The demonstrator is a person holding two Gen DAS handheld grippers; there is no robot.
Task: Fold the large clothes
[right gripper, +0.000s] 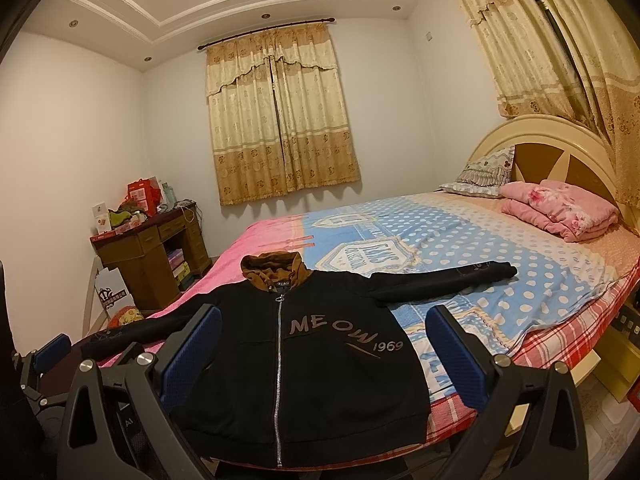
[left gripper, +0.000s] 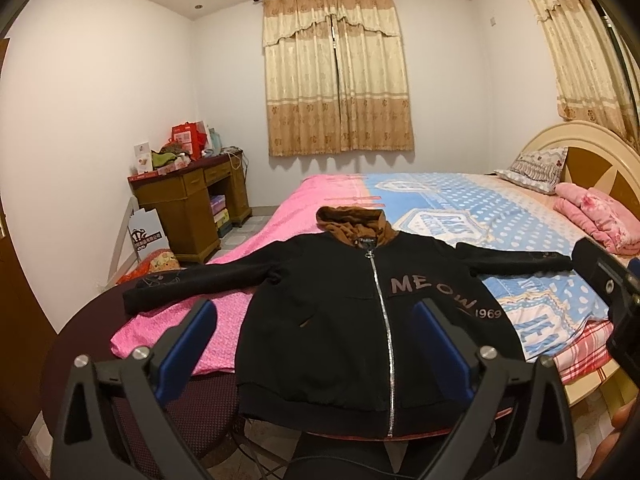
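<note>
Black hooded jacket lies face up, zipped, at the foot corner of the bed, hem toward both cameras, hood away, sleeves stretched out left and right. Long axis runs straight ahead from the hand-held grippers. Left hand-held gripper spread wide, empty, above the hem; right hand-held gripper likewise spread, empty. Each sleeve lies toward its own-side gripper; neither looks clearly nearer.

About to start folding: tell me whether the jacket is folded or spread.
Spread. The jacket lies flat, zipped, front up, both sleeves stretched sideways, hood flat above the collar.
</note>
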